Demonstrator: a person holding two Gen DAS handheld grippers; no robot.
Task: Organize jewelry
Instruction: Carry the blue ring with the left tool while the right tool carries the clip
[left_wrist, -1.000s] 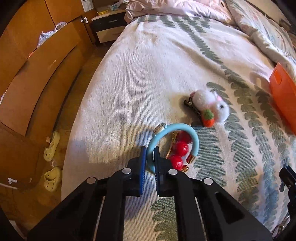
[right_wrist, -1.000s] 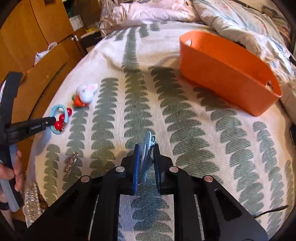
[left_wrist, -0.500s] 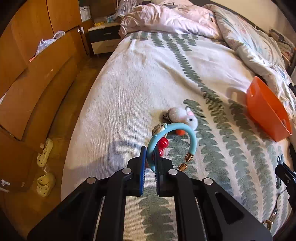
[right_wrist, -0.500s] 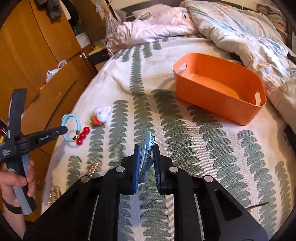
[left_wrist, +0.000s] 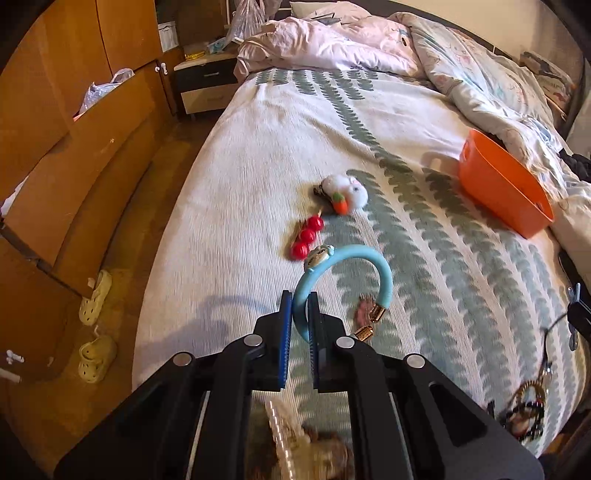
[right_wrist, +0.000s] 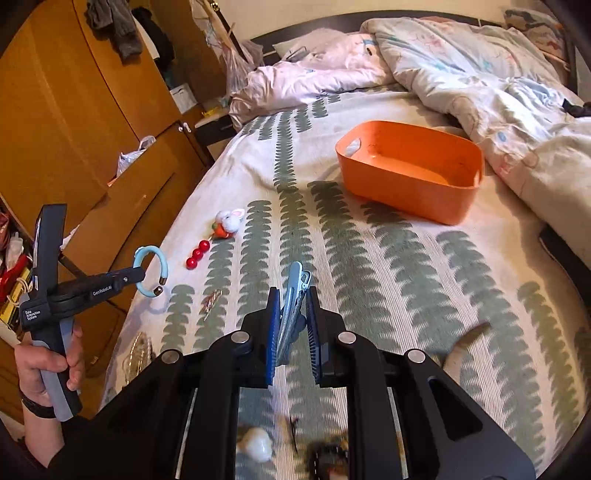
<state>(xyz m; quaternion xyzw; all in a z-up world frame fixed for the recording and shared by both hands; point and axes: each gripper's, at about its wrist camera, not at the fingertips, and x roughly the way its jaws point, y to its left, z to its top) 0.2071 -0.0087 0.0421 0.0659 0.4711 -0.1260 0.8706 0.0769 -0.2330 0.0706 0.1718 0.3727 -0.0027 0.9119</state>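
Note:
My left gripper (left_wrist: 300, 306) is shut on a light blue open bangle (left_wrist: 347, 258) with gold end caps, lifted above the bedspread; the right wrist view shows the same bangle (right_wrist: 151, 271) in the left gripper (right_wrist: 138, 275), with a hand (right_wrist: 48, 369) on its handle. My right gripper (right_wrist: 292, 301) is shut on a blue and silver hair clip (right_wrist: 295, 291), also off the bed. An orange basket (right_wrist: 410, 170) stands far right on the bed, seen edge-on as the orange basket (left_wrist: 502, 188) from the left wrist. A red bead clip (left_wrist: 304, 238) and a white bunny clip (left_wrist: 345, 194) lie on the bedspread.
More jewelry lies at the near edge: a small gold clip (right_wrist: 212, 299), a pearl string (right_wrist: 138, 350), a dark beaded piece (left_wrist: 524, 410). A rumpled duvet (right_wrist: 480, 77) fills the far right. Wooden wardrobes (right_wrist: 74, 110) and slippers (left_wrist: 94, 299) are left of the bed.
Both grippers have risen and pulled back from the bedspread with their pieces. The blue bangle came up off the red bead clip, which stays on the bed. More of the basket shows.

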